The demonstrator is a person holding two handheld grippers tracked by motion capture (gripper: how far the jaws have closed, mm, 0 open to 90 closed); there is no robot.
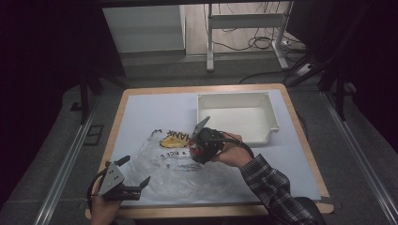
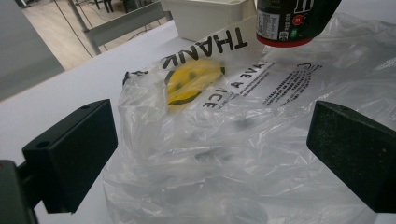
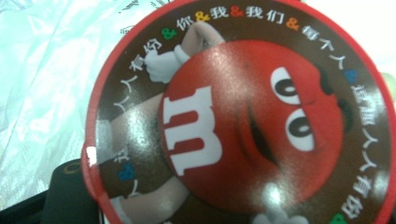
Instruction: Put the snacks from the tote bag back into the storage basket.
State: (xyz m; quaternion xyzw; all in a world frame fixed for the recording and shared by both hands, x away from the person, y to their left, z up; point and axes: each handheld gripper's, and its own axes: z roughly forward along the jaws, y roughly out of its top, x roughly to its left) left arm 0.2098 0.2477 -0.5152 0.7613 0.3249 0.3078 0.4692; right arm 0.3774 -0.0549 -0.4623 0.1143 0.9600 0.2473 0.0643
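Observation:
A clear plastic bag (image 1: 178, 164) printed with a yellow smiley and black lettering lies crumpled on the white table top (image 1: 150, 108). My right gripper (image 1: 198, 151) is over the bag's far part, shut on a round brown M&M's canister (image 1: 194, 151) with a red rim. In the left gripper view the canister (image 2: 289, 21) hangs just above the bag (image 2: 224, 140). In the right gripper view its lid (image 3: 243, 121) with the red candy face sits close up, with one black finger (image 3: 70, 196) beside it. My left gripper (image 1: 136, 169) is open at the bag's near left corner, its jaws wide either side of the plastic (image 2: 210, 154).
A white rectangular bin (image 1: 234, 96) stands at the back right of the table, just beyond the right gripper, and its wall (image 2: 205, 14) rises behind the bag. The table has a wooden edge. Metal desk legs and cables lie on the floor beyond.

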